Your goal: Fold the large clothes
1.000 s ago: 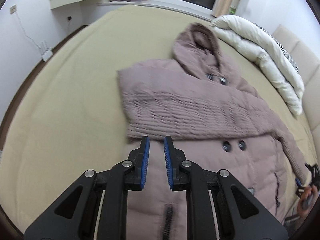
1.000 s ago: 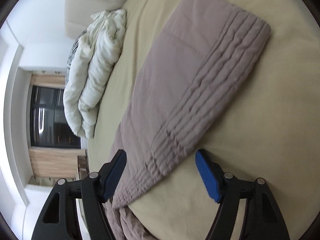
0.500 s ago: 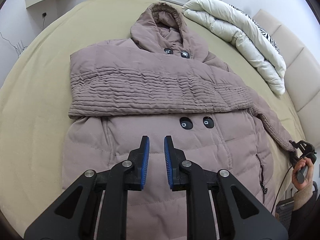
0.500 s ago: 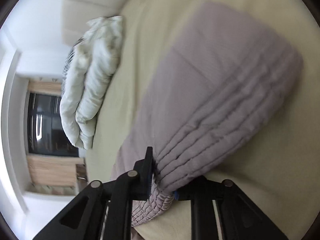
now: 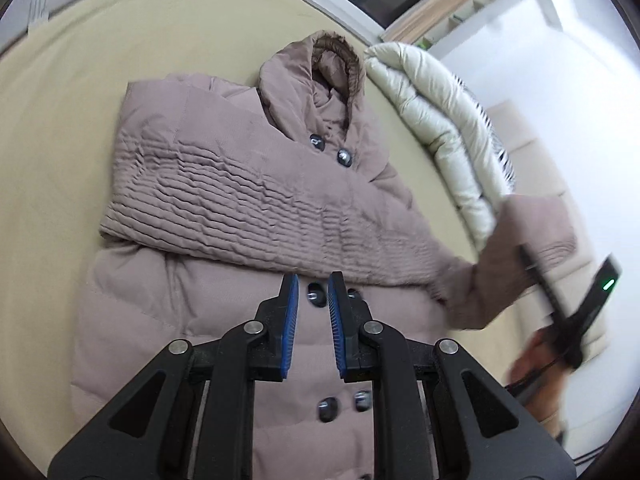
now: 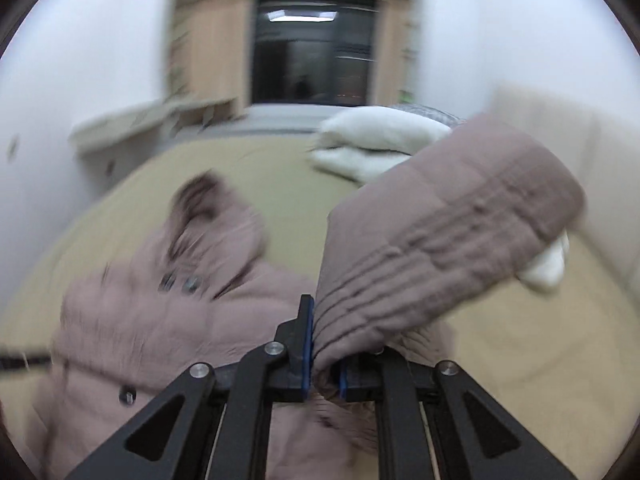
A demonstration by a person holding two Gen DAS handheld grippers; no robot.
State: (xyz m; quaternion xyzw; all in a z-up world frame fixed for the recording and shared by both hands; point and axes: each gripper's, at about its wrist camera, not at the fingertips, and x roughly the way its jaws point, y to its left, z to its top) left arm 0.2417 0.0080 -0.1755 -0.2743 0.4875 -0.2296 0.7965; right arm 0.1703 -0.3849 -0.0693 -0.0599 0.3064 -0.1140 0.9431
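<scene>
The right gripper (image 6: 323,364) was clamped on the cuff end of the coat's right sleeve (image 6: 448,248), its jaws pinched tight on the gathered fabric, and it carried that sleeve raised clear of the bed. From the pinch the sleeve ran up and away to the right in the right wrist view, its ribbed quilting bunched near the pads and its far end hanging free in the air. The left gripper (image 5: 313,322) held nothing; its jaws stood narrow with a small gap between the blue pads, poised just above the coat's chest near the middle buttons (image 5: 316,294).

Below both tools, the coat (image 5: 208,320) lay flat and face up on the tan bed (image 5: 52,120), its long axis running from the hem near the grippers up to the hood (image 5: 316,76) at the far end. The left sleeve (image 5: 240,196) was already laid crosswise over the chest. The lifted sleeve (image 5: 516,256) stood off the coat's right edge, so the fold would likely have to swing leftward across the body, at right angles to the coat's length, to land on or just below the sleeve already folded. The right hand was plainly the nearer one for that. Beyond the hood, a rolled white duvet (image 5: 440,128) lay along the bed's far right side, near enough that the swinging sleeve might brush it.
</scene>
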